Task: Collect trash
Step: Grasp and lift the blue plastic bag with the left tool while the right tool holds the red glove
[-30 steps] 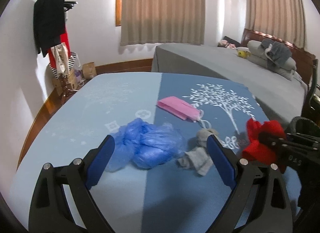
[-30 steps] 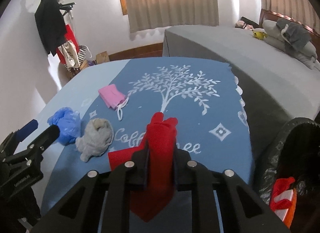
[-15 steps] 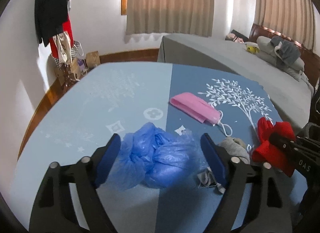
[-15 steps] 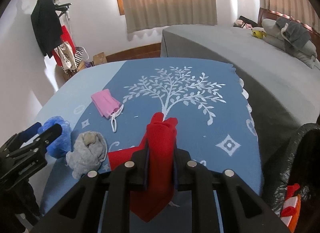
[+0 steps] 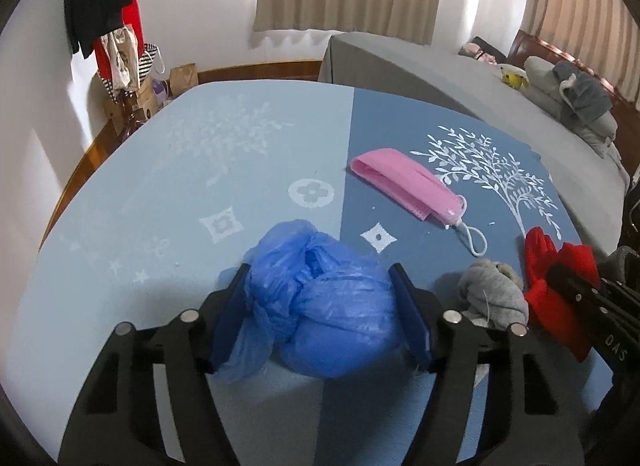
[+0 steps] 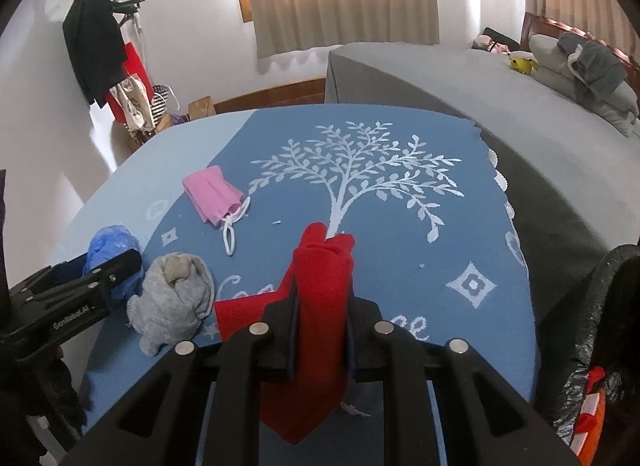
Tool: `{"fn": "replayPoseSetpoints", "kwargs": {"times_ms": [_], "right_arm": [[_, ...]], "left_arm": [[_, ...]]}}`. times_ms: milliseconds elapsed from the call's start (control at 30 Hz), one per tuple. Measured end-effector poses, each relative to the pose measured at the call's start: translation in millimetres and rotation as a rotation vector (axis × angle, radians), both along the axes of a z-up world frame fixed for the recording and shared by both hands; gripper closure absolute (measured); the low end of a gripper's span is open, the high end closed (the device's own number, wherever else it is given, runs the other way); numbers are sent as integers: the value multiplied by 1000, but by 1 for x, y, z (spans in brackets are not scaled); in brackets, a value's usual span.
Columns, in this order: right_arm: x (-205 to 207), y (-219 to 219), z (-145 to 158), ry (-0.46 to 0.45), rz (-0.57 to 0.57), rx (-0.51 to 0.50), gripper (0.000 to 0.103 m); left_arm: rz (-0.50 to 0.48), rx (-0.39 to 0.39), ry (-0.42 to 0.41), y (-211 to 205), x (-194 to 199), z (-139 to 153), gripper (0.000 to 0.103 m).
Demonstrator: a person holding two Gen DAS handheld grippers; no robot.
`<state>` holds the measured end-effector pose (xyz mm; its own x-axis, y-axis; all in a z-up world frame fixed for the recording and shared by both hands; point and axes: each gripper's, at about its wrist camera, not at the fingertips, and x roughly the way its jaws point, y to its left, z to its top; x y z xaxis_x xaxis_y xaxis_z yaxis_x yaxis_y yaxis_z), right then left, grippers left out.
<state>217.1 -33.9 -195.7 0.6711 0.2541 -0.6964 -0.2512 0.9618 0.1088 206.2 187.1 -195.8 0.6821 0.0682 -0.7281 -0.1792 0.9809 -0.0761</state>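
Left wrist view: your left gripper (image 5: 320, 306) is closing around the crumpled blue plastic bag (image 5: 320, 306) on the tablecloth (image 5: 160, 193); squeeze it centred so no loose tail slips out. Right wrist view: your right gripper (image 6: 320, 330) is clamped on the red cloth (image 6: 320, 286), bin bag (image 6: 600, 326) just right.

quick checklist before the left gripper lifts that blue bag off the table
1. Blue plastic bag sits between the left gripper fingers: ok.
2. Left jaws are closing; firm grip: cannot tell.
3. Grey cloth wad lies outside the left jaws: ok.
4. Right gripper is shut on the red cloth: ok.
5. Pink face mask lies apart from both grippers: ok.
6. Black-lined trash bin beside the table, already holding something: ok.
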Motion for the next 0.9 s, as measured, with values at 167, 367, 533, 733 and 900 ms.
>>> {"fn": "replayPoseSetpoints", "kwargs": {"times_ms": [167,367,533,733,900], "right_arm": [[3,-1,-4,24,-3,0,85],[3,-1,-4,28,-4,-4,85],[-3,-6,10,-5,-13,21,85],[-12,-14,34,-52,-19,49,85],[-17,-16,33,-48,-16,50,85]], "left_arm": [[-1,15,6,-3,1,0,50],[-4,9,-15,-2,-2,3,59],[-6,35,-68,-7,-11,17,74],[-34,32,-106,-19,-18,34,86],[-17,38,-78,-15,-25,24,80]]}}
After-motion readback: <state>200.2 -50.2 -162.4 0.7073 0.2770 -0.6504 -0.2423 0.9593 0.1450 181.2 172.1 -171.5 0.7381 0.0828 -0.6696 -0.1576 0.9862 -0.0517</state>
